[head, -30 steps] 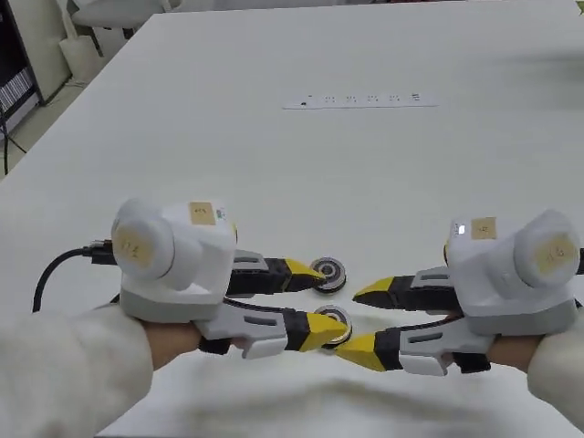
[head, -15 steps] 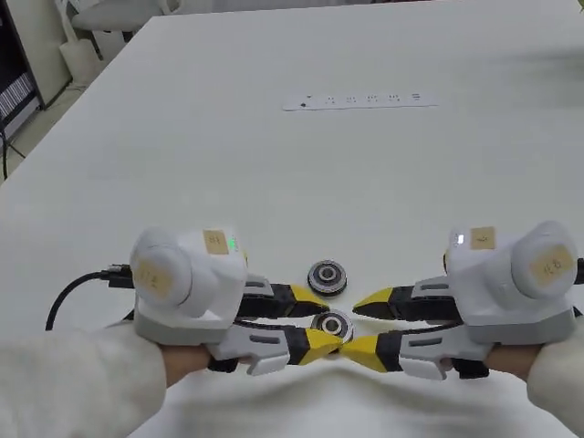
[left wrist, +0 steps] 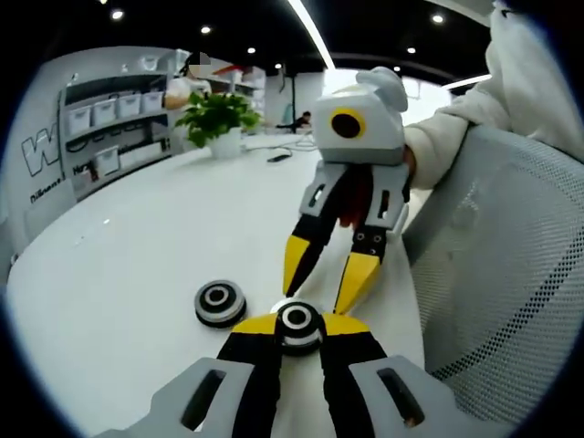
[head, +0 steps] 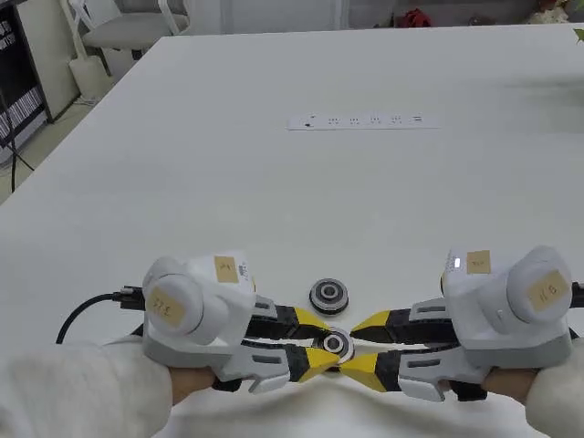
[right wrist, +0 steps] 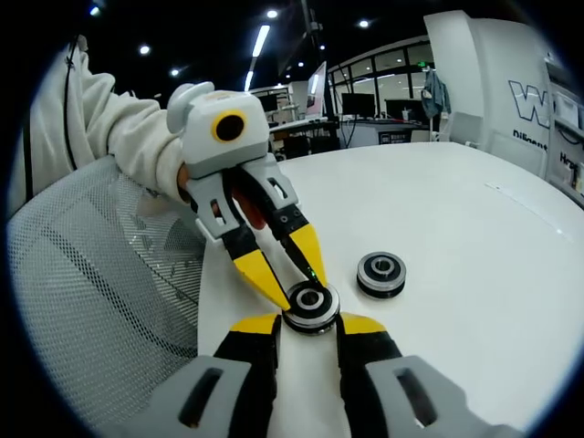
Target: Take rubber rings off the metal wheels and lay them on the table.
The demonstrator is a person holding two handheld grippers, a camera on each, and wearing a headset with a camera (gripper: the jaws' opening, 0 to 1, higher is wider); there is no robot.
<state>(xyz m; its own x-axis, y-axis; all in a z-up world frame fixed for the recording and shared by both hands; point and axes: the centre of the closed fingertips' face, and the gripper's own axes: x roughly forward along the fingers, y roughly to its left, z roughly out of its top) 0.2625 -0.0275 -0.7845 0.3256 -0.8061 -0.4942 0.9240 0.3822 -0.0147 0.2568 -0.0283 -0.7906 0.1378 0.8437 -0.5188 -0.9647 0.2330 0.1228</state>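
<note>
head view: the left gripper (head: 319,340) and right gripper (head: 359,343) meet tip to tip at the near edge of the table (head: 274,182), around the near metal wheel (head: 334,344); the far metal wheel (head: 328,295) lies just beyond it. left gripper view: its jaws are clenched on the near metal wheel's black rim. right gripper view: its jaws flank the same wheel; whether they grip it cannot be told.

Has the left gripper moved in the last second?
Yes. Judged against the far wheel, the left gripper has drawn back toward the person, onto the near wheel.
</note>
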